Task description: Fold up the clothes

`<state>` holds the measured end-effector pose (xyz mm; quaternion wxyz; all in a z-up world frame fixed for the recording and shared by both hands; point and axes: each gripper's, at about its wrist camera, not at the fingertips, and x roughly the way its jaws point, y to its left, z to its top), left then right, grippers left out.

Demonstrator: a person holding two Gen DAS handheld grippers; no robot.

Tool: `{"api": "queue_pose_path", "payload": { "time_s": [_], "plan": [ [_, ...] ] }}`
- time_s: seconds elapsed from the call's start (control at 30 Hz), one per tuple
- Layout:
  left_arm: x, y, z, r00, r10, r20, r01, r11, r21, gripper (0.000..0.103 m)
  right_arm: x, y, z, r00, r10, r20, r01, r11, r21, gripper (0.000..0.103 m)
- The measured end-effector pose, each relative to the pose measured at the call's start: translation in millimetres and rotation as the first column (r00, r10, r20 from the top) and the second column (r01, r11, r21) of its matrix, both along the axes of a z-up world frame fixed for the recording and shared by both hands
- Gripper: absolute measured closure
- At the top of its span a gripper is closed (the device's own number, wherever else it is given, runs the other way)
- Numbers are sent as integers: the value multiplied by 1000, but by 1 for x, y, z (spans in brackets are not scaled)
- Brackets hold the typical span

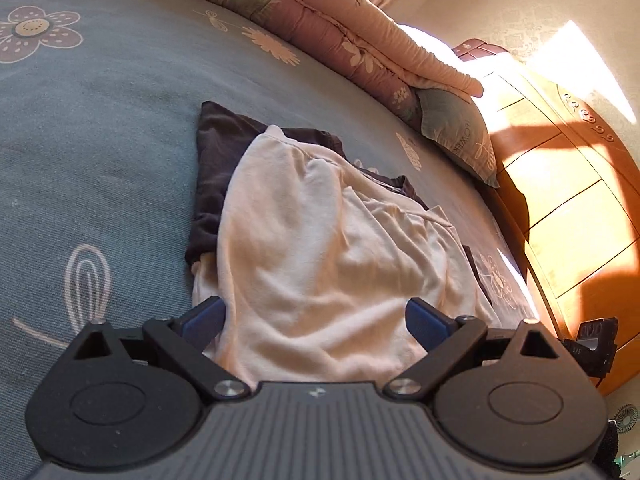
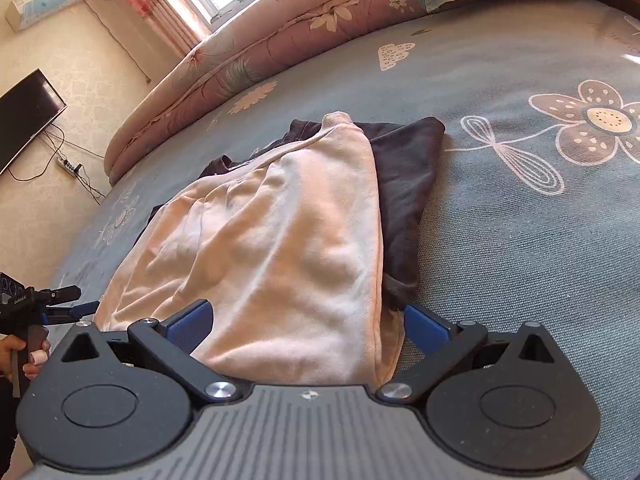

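The pink garment (image 1: 320,240) lies rumpled over a dark one (image 1: 212,168) on the bed (image 1: 100,160) (seemingly part-folded at most). Left gripper (image 1: 316,316) and right gripper (image 2: 306,318) gape empty at its near edge.

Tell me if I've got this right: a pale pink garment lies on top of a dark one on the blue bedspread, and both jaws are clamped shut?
One thing is wrong: both wrist views show the jaws wide open. The pale pink garment does lie on the dark garment on the blue bedspread.

Your left gripper (image 1: 316,320) wide open at bottom of frame, pink top (image 1: 320,248) between blue fingers (image 1: 202,318), dark cloth (image 1: 212,176) under it, on blue bed (image 1: 100,140).
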<state>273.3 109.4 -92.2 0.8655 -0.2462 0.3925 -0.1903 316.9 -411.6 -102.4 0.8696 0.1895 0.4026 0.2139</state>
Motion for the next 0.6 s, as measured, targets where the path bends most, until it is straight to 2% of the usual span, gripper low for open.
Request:
{"api": "queue_pose_path", "payload": {
  "time_s": [0.03,0.1,0.17,0.2,0.23,0.33,0.37,0.53,0.6],
  "plan": [
    [0,-8,0,999,-30,12,29,999,12,6,-2,-2,5,1000,-8,19,8,1000,5,0],
    [0,-18,-4,999,-47,-21,48,995,91,6,-6,-3,20,997,-18,77,16,999,30,0],
    [-2,-15,-9,998,14,-53,-4,985,174,6,-8,8,37,989,9,146,-17,998,56,0],
    [-5,-8,-9,997,45,-63,-33,983,182,7,-8,17,41,986,39,165,-50,997,64,0],
    [-9,0,-7,995,75,-71,-61,982,179,10,-7,28,44,982,69,173,-80,995,60,0],
    [-20,18,0,986,142,-90,-123,975,187,9,-1,64,39,976,166,141,-167,986,-8,0],
    [-22,16,4,989,119,-83,-101,977,187,9,1,74,35,975,191,118,-188,982,-30,0],
    [-17,-22,16,999,-40,-3,40,997,68,8,4,100,-4,962,267,-49,-272,952,-141,0],
    [-7,-44,8,995,-97,-16,98,995,30,8,-2,96,-8,955,295,-32,-296,944,-147,0]
  ]
}}
